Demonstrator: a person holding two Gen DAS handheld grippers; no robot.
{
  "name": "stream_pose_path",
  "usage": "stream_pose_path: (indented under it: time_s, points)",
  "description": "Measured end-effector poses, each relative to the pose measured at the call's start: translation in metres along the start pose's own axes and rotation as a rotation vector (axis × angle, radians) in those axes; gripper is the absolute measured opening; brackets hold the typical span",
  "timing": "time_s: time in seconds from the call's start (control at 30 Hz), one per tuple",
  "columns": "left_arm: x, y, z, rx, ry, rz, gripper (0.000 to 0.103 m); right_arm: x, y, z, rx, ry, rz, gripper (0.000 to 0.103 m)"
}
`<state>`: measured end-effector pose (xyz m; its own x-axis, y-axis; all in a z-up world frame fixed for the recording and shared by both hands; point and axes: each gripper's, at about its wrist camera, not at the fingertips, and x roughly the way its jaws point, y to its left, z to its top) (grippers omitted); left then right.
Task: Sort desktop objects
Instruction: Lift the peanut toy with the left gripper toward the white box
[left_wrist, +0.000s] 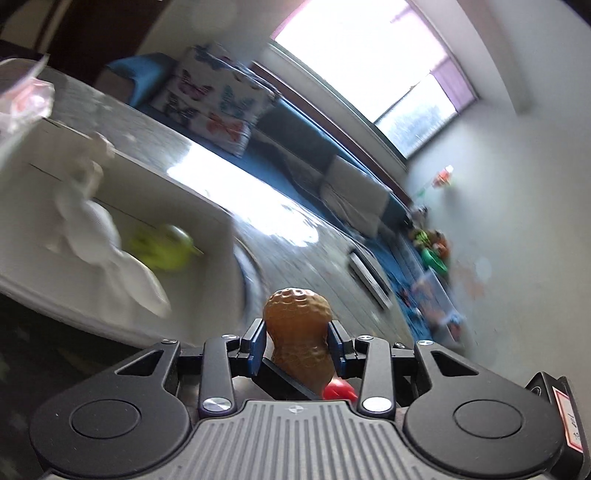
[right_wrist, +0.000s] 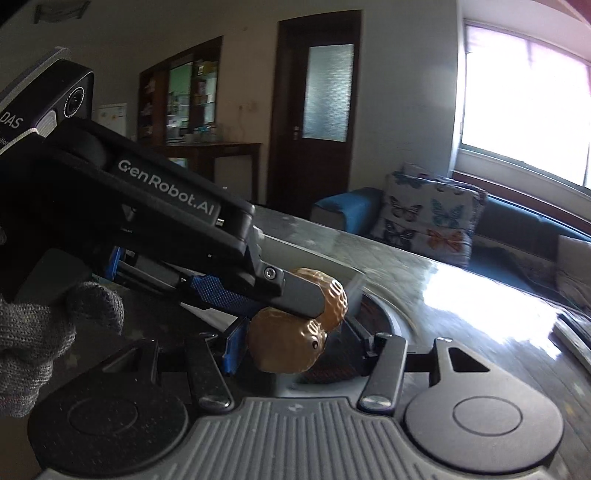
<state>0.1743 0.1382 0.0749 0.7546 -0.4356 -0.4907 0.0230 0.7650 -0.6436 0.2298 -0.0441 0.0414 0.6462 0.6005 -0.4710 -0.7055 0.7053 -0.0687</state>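
Note:
My left gripper (left_wrist: 296, 334) is shut on a brown toy peanut (left_wrist: 299, 317), held upright above the table; a small red part (left_wrist: 338, 390) shows below it. In the right wrist view the left gripper (right_wrist: 295, 295) comes in from the left with the peanut (right_wrist: 291, 343) in its fingers, right between my right gripper's (right_wrist: 299, 350) spread fingers. The right gripper's jaws stand wide apart around the peanut and do not clamp it. A white box (left_wrist: 122, 206) at the left holds a green toy (left_wrist: 162, 247) and white items (left_wrist: 99, 229).
The glossy grey table (left_wrist: 207, 166) runs away to a blue sofa (left_wrist: 303, 133) with a butterfly cushion (left_wrist: 214, 99). Toys (left_wrist: 432, 247) lie by the far wall. A clear plastic bag (left_wrist: 22, 96) sits at the far left. A gloved hand (right_wrist: 40, 325) holds the left gripper.

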Motion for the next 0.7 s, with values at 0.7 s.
stream_pose_path:
  time_s: [0.7]
  points:
    - [0.051, 0.115, 0.043, -0.176, 0.067, 0.084, 0.036, 0.133, 0.006, 0.022, -0.008, 0.234, 0.076, 0.056]
